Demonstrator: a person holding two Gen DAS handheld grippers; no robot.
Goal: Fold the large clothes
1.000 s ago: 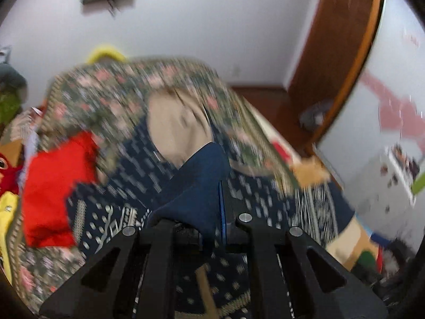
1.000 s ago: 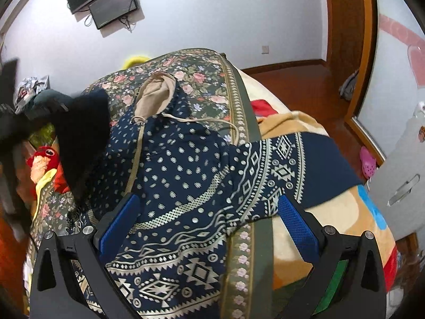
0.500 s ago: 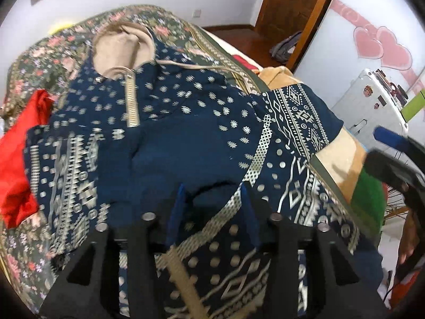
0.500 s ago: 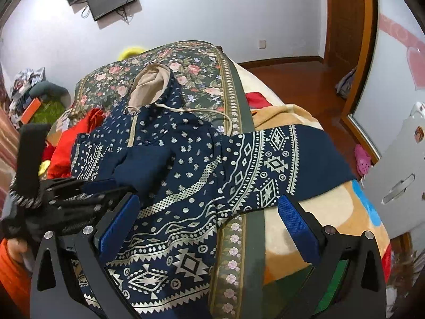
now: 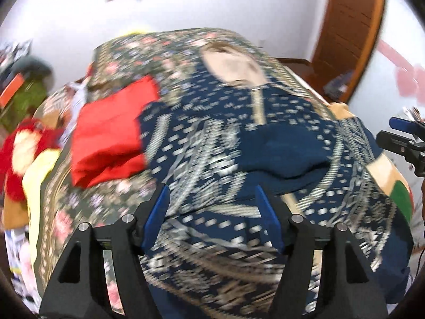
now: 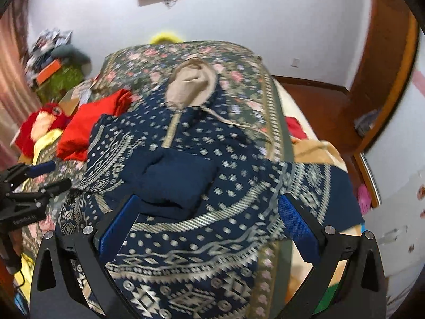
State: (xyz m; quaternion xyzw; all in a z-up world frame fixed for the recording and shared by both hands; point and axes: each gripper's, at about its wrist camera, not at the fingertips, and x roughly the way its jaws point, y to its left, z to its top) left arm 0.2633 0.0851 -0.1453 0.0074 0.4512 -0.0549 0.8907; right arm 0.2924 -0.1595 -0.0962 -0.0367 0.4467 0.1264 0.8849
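A navy hoodie (image 6: 233, 143) with pale patterns lies face up on the bed, its beige-lined hood (image 6: 192, 82) towards the far wall. One sleeve is folded across the chest, and its plain navy cuff (image 6: 175, 183) rests in the middle. My left gripper (image 5: 211, 194) hovers over the hoodie's (image 5: 212, 138) lower left part with its jaws opening and nothing between them; the cuff (image 5: 281, 154) lies ahead to its right. My right gripper (image 6: 208, 202) hangs open above the cuff and holds nothing. The other sleeve (image 6: 318, 180) stretches out to the right.
A red garment (image 5: 111, 133) lies folded left of the hoodie on the floral bed cover (image 6: 239, 74). A red plush toy (image 6: 39, 122) and clutter sit at the bed's left side. A wooden door frame (image 6: 382, 85) stands right. The left gripper (image 6: 57, 175) shows at the left edge of the right wrist view.
My left gripper carried the navy cuff over the chest, let it go there, opened and drew back to the left. My right gripper shifted over the cuff and stayed open.
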